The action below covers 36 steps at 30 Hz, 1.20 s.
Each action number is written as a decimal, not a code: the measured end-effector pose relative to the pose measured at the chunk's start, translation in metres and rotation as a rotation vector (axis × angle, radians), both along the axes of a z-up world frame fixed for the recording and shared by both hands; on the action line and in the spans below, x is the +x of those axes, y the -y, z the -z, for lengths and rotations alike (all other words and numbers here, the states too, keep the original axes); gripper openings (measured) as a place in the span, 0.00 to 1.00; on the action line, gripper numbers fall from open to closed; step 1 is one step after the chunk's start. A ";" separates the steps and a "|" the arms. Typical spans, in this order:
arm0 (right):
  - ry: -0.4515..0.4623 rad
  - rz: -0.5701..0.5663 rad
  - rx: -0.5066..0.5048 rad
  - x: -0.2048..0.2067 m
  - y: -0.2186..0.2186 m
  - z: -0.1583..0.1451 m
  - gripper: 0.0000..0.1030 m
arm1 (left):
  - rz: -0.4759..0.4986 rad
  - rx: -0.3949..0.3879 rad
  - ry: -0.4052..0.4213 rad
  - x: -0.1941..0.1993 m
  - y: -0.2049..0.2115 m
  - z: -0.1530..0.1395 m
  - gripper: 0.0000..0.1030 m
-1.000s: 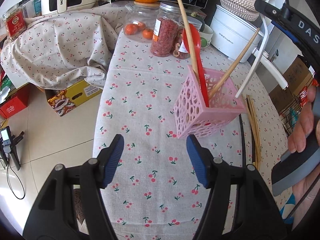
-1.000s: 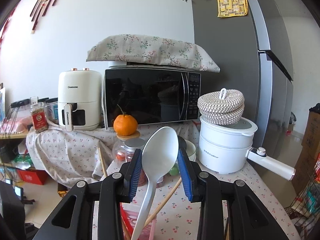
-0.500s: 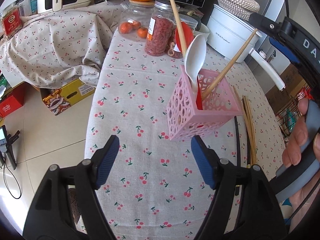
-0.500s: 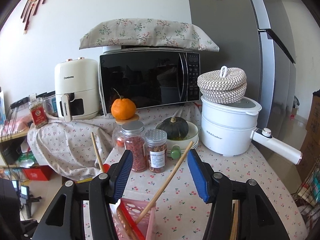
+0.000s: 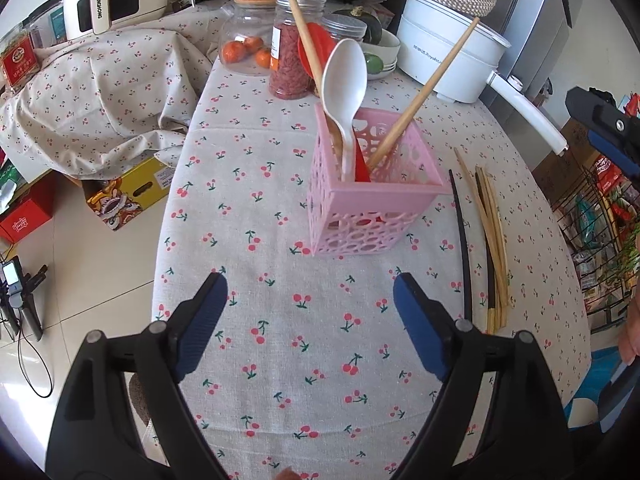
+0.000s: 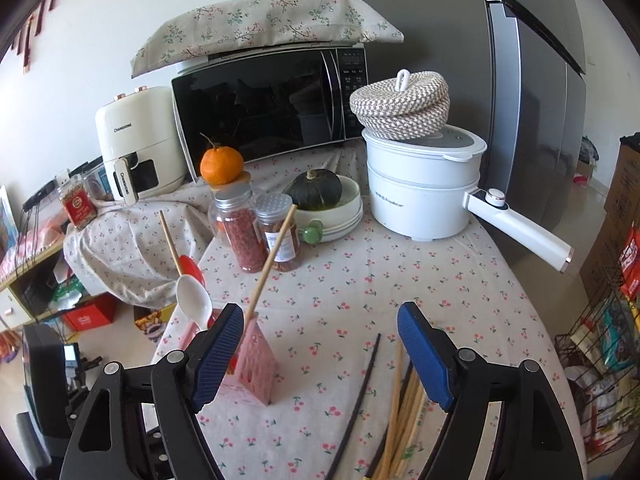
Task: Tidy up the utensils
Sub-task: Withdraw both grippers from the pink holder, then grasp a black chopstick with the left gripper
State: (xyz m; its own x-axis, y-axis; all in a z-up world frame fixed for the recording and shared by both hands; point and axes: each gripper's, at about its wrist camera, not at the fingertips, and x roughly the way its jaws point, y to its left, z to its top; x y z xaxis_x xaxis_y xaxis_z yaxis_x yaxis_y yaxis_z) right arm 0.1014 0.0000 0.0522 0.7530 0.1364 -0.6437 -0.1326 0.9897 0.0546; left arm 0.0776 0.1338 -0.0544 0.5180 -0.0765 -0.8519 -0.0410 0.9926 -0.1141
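Observation:
A pink perforated basket (image 5: 372,196) stands upright on the cherry-print tablecloth (image 5: 280,320). It holds a white spoon (image 5: 344,84), a red spoon (image 5: 362,166) and two wooden sticks (image 5: 424,92). Several chopsticks (image 5: 486,236), wooden and black, lie on the cloth to the right of the basket. My left gripper (image 5: 310,306) is open and empty, just in front of the basket. My right gripper (image 6: 320,340) is open and empty above the chopsticks (image 6: 400,400), with the basket (image 6: 250,356) at its left finger.
At the table's back stand jars (image 6: 244,228), a bowl with a dark squash (image 6: 320,196), a white electric pot (image 6: 424,184) with a long handle, a microwave (image 6: 272,100) and an air fryer (image 6: 136,140). A wire rack (image 6: 600,360) stands at the right. Boxes (image 5: 128,192) lie on the floor left.
My right gripper opened and let the white spoon drop into the basket, then drew back to the right over the chopsticks. My left gripper opened wider and backed off a little.

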 end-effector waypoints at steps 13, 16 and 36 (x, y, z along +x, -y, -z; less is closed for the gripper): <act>-0.145 0.039 -0.034 -0.018 0.086 0.018 1.00 | 0.136 0.084 0.023 -0.009 0.069 0.007 0.99; -0.194 0.061 -0.045 -0.018 0.106 0.026 1.00 | 0.169 0.100 0.026 -0.009 0.087 0.009 0.99; -0.464 0.174 -0.058 0.000 0.193 0.085 1.00 | 0.210 0.085 -0.091 0.037 0.156 0.020 0.99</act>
State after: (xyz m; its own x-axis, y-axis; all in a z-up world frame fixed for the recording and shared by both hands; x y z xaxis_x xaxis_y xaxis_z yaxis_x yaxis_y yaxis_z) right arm 0.1009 -0.1932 -0.0327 0.3938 -0.0113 -0.9191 0.0598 0.9981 0.0134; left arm 0.1141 -0.0225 -0.0749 0.4196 -0.1007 -0.9021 0.1607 0.9864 -0.0353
